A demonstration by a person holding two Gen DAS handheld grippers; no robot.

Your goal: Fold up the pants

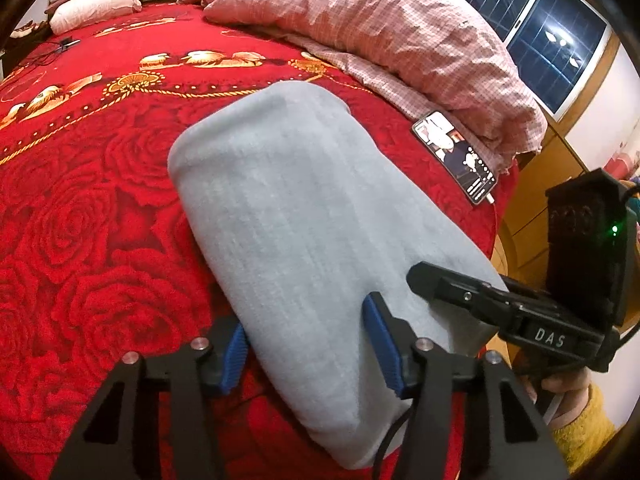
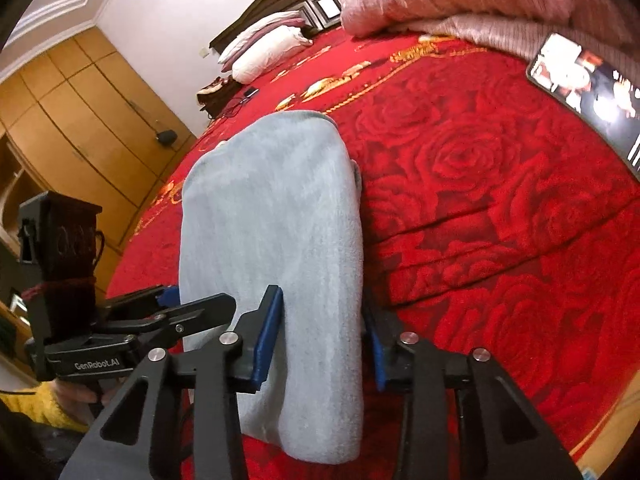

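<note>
Your left claw (image 1: 308, 354) sits low over the near end of the light blue pants (image 1: 304, 216), blue pads (image 1: 380, 340) spread wide on either side of the fabric, not pinching. Same on the other side: your right claw (image 2: 320, 340) straddles the pants (image 2: 272, 216) with its fingers wide, the cloth running between the pads (image 2: 268, 336). Each claw shows beside the other: the right claw (image 1: 500, 304) just off your left claw's right side, lying on the pants edge, and the left claw (image 2: 160, 320) close on your right claw's left. The pants lie in a long folded strip running straight ahead on the red rose bedspread (image 1: 100, 208). Ahead and right of both claws, a lit phone (image 1: 456, 156) lies at the hem of the pink checked quilt (image 1: 380, 36). Far ahead left, white pillows (image 1: 96, 4) rest against the headboard.
</note>
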